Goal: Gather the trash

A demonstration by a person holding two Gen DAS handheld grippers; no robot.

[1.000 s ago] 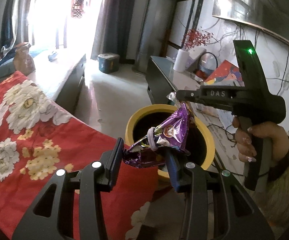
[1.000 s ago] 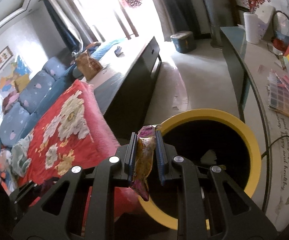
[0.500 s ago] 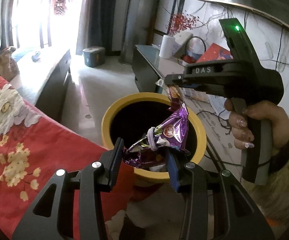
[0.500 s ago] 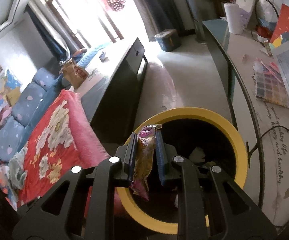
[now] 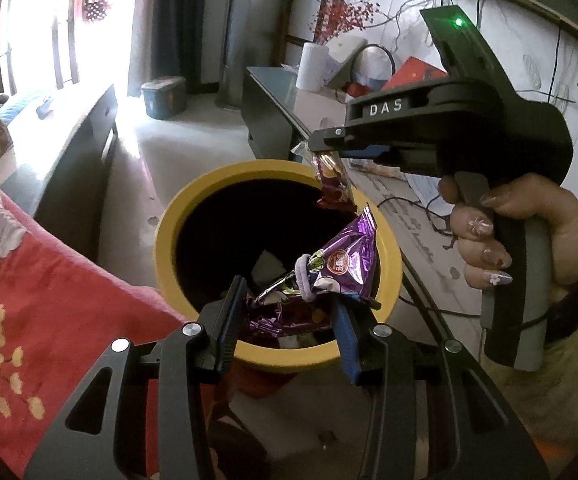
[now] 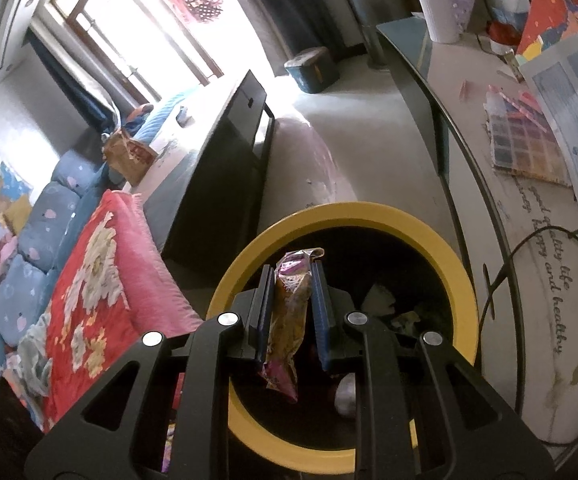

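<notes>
Hand-held grippers [image 5: 289, 312] [image 6: 291, 312] above bin rim [image 5: 177, 216].

My purple foil wrapper [image 5: 329, 276], crumpled and shiny, hangs over the near rim of the yellow-rimmed bin [image 5: 177, 216]. My other piece, a narrow brown-and-magenta wrapper [image 6: 289, 312], hangs upright above the bin's dark mouth, where paper scraps [image 6: 377, 296] lie inside.
</notes>
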